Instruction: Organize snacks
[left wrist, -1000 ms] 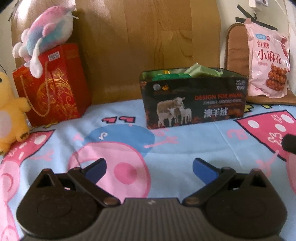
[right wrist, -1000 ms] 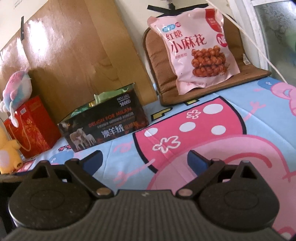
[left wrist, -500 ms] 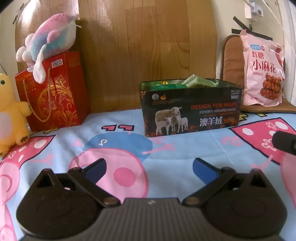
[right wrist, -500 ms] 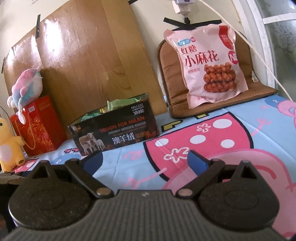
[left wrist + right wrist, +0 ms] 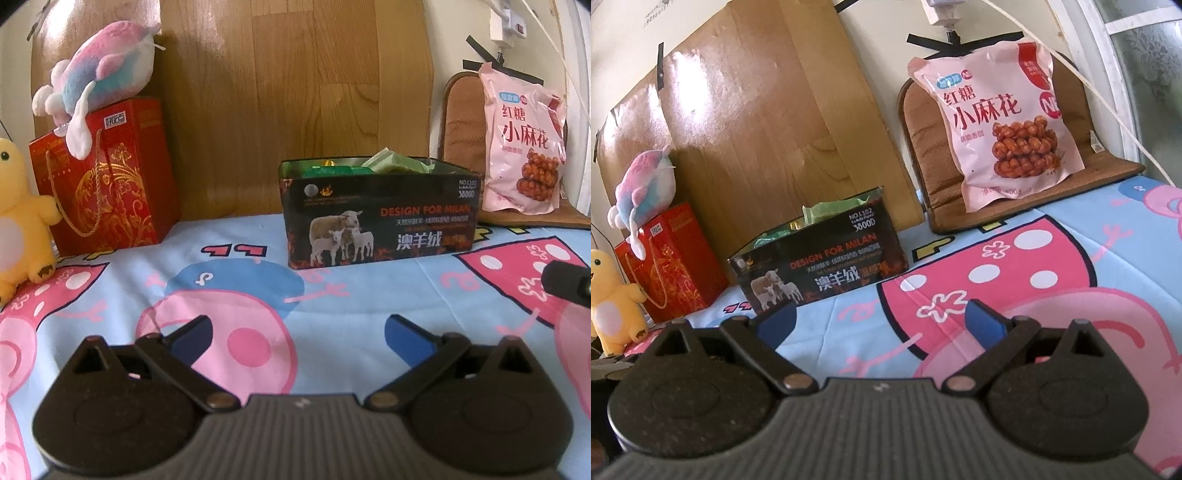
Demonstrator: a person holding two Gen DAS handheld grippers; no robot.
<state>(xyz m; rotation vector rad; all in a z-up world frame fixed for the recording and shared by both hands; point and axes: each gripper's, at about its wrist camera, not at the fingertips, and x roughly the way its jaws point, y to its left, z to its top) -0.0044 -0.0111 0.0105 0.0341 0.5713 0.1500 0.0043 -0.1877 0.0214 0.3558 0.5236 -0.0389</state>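
Tongs both gape wide and empty, my left gripper and right gripper, while the soft, crinkly pink snack bag leans far right; I'd pinch its top seam.

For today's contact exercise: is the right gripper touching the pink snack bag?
Apart. The right wrist view shows the right gripper with open jaws over the bedsheet, the pink snack bag far behind.

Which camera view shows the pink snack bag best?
The right wrist view: the pink snack bag is large, faces the camera, and its whole front print shows. The left wrist view shows the same bag smaller, near the right edge, still leaning on the brown cushion.
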